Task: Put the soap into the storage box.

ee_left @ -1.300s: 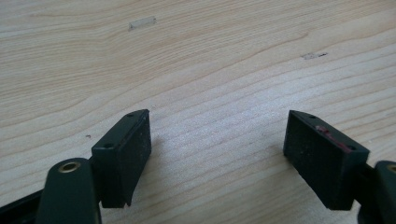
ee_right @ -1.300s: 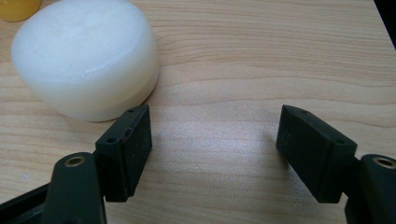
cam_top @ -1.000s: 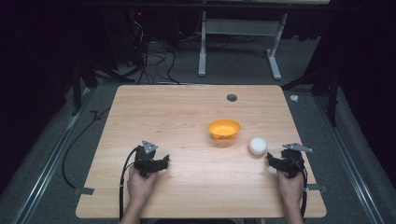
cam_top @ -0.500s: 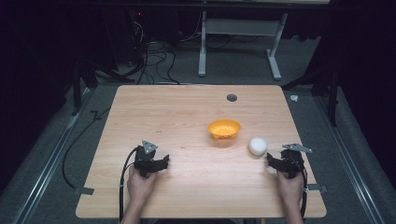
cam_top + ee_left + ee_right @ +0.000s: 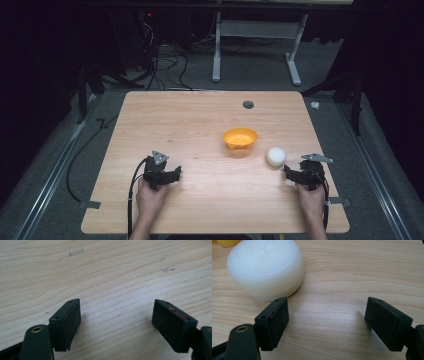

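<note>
Near the right edge of the table (image 5: 150, 115), the right gripper (image 5: 325, 322) is sitting with its jaws spread wide and holding nothing, just beside the white puck (image 5: 265, 267), which is lying right of the orange bowl (image 5: 240, 138). The puck is looking light, waxy and perhaps slippery, so gripping its curved side wall squarely seems wisest. The left gripper (image 5: 116, 323) is resting wide open and empty over bare wood.

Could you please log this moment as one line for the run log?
left gripper: open, on bare table | right gripper: open, beside white round object, not touching | orange bowl: empty, apart
</note>
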The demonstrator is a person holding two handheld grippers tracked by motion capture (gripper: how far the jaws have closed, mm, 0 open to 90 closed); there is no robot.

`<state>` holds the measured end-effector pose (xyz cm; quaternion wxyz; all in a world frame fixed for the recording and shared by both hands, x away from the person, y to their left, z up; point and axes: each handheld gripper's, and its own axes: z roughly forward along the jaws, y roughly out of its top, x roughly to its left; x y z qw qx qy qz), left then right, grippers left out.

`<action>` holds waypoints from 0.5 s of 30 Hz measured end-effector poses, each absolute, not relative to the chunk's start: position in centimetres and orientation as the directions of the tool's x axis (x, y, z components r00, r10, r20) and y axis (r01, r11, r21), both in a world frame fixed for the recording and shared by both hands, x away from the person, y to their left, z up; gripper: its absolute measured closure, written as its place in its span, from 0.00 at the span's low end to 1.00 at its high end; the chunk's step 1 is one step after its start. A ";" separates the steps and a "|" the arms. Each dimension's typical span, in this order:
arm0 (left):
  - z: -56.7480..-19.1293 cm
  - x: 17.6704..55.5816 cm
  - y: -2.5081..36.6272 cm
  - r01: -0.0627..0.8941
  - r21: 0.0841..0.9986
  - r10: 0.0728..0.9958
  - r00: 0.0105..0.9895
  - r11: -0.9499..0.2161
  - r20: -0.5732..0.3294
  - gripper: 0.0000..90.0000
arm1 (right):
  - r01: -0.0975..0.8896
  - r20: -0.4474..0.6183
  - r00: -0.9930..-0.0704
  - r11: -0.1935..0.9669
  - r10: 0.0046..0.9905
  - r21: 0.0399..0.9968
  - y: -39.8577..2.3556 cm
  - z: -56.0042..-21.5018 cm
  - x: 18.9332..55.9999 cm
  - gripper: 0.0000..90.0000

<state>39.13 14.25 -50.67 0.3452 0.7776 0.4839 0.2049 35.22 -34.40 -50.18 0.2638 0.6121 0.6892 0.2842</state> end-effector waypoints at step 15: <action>-50.7 39.1 14.3 0.611 0.735 0.894 0.448 -0.293 -0.016 0.26 | 0.673 0.020 -0.133 0.076 0.991 0.736 -33.6 -49.5 34.1 0.23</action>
